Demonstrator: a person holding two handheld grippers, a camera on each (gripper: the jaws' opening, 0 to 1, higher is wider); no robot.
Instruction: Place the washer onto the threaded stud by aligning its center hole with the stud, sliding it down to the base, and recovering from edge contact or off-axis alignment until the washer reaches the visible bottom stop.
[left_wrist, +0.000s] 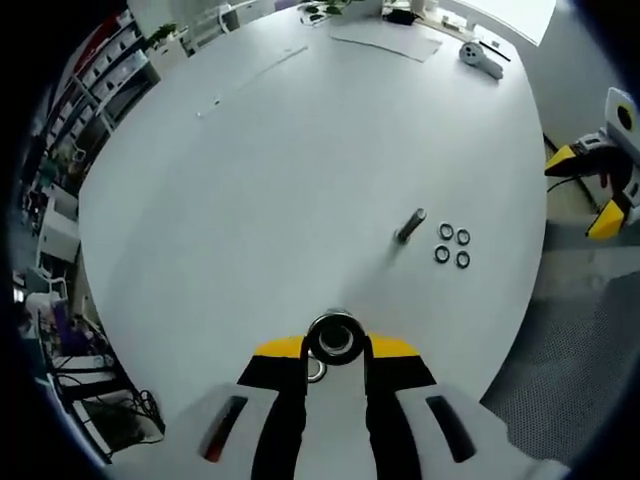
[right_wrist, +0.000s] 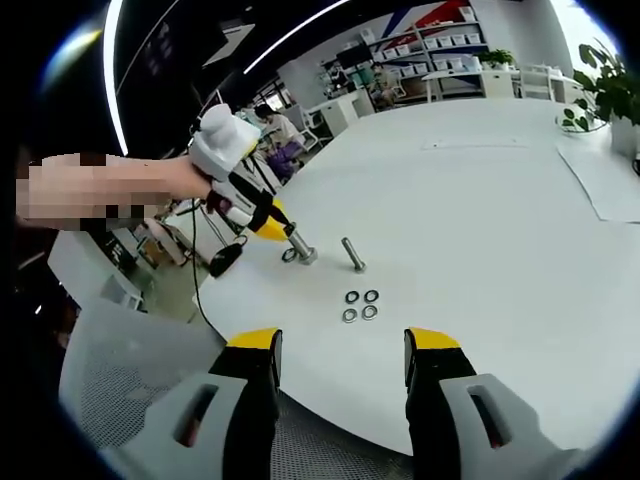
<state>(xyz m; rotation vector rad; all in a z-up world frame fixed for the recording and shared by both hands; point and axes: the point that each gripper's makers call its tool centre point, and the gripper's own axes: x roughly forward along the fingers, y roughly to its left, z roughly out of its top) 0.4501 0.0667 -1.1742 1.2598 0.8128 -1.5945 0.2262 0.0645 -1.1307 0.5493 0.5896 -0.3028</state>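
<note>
Steel washers (left_wrist: 452, 245), thin, stiff and slippery at mid-right, want an edge pinch; left jaws clench a stud (left_wrist: 334, 338), right jaws released.

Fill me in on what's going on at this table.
A person works two handheld grippers at a white table. The left gripper is shut on a threaded stud, holding it upright on the tabletop. The right gripper hangs open off the table's edge. Four washers and another stud lie untouched.
</note>
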